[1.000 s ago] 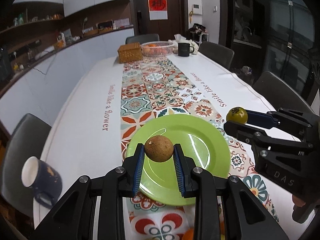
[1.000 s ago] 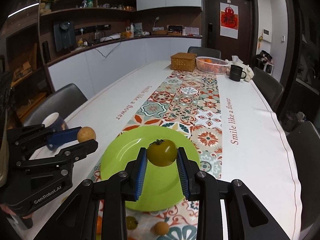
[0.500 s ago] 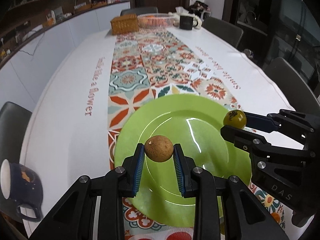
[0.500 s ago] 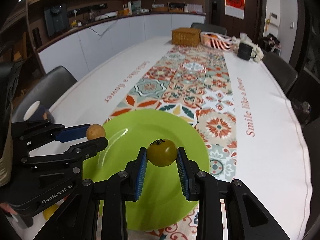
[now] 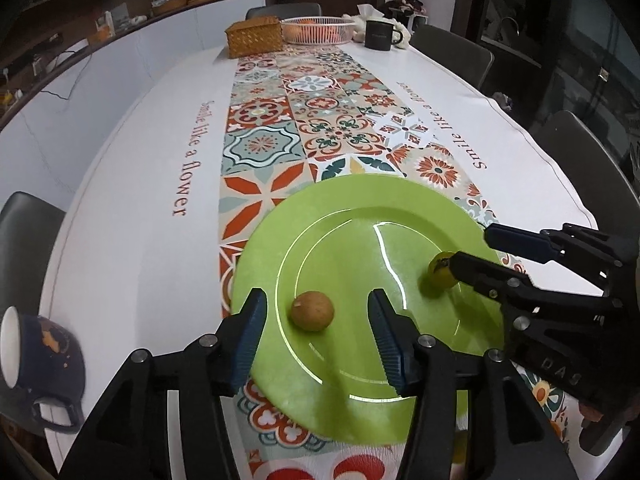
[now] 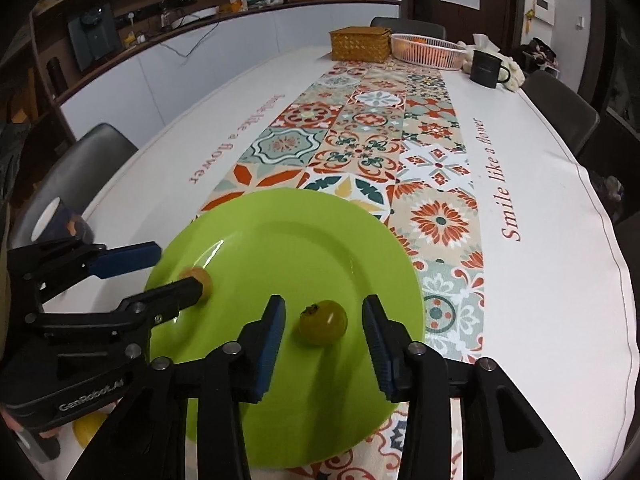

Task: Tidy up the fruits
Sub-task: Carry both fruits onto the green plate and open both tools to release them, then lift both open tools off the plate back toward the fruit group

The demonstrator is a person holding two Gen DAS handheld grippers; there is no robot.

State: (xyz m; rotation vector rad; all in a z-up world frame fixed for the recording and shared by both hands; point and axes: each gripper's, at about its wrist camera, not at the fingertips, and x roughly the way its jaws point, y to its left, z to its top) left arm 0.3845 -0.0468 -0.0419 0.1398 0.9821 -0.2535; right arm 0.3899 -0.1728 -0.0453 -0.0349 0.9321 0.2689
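Note:
A green plate (image 5: 348, 208) lies on the patterned runner. A small brown round fruit (image 5: 312, 311) rests on the plate's left part, between the spread fingers of my open left gripper (image 5: 316, 334). A yellow-green tomato (image 6: 323, 322) rests on the plate's (image 6: 288, 224) right part, between the spread fingers of my open right gripper (image 6: 324, 338). In the left wrist view the tomato (image 5: 440, 276) is partly hidden by the right gripper (image 5: 480, 254). In the right wrist view the brown fruit (image 6: 200, 278) sits partly behind the left gripper (image 6: 176, 268).
A dark blue mug (image 5: 40, 356) stands at the table's left edge. At the far end are a wicker box (image 5: 254, 36), a white basket with oranges (image 5: 318, 30) and a black mug (image 5: 378, 34). A yellow fruit (image 6: 90, 432) lies near the front edge. Chairs surround the table.
Both grippers came down over the plate and opened. The brown fruit and the tomato, held half a second ago, now rest on the plate.

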